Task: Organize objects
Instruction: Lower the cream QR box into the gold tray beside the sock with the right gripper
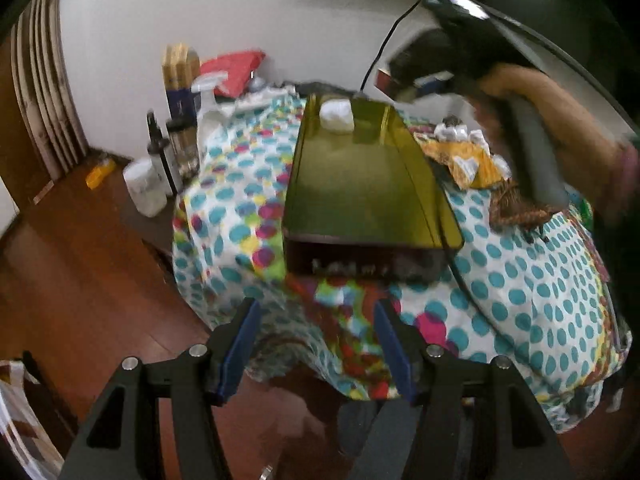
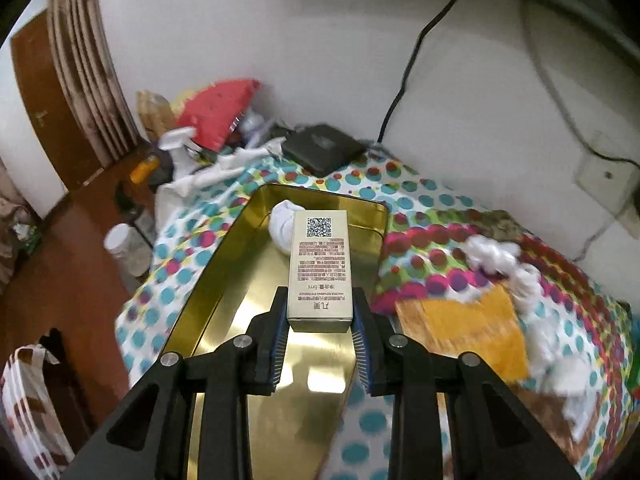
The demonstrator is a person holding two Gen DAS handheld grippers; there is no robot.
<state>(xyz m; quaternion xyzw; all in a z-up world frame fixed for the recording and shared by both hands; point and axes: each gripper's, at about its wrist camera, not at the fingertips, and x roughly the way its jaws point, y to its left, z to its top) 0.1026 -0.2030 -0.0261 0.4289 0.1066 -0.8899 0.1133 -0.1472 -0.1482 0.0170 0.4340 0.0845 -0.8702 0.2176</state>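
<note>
A long golden tin box (image 1: 360, 184) lies open on a polka-dot cloth; it also shows in the right wrist view (image 2: 224, 300). A white wad (image 1: 337, 115) sits at its far end, seen too in the right wrist view (image 2: 282, 224). My right gripper (image 2: 320, 304) is shut on a small beige carton with a QR code (image 2: 320, 268) and holds it over the tin. In the left wrist view the right gripper (image 1: 416, 76) hangs above the tin's far end, blurred. My left gripper (image 1: 316, 308) is open and empty, short of the tin's near end.
Bottles (image 1: 162, 156), a white jar (image 1: 146, 188) and a spray bottle (image 1: 208, 96) stand at the cloth's left. A red bag (image 2: 218, 112) and a black box (image 2: 320, 146) lie by the wall. An orange packet (image 2: 476, 328) and white crumpled pieces (image 2: 504, 264) lie right of the tin.
</note>
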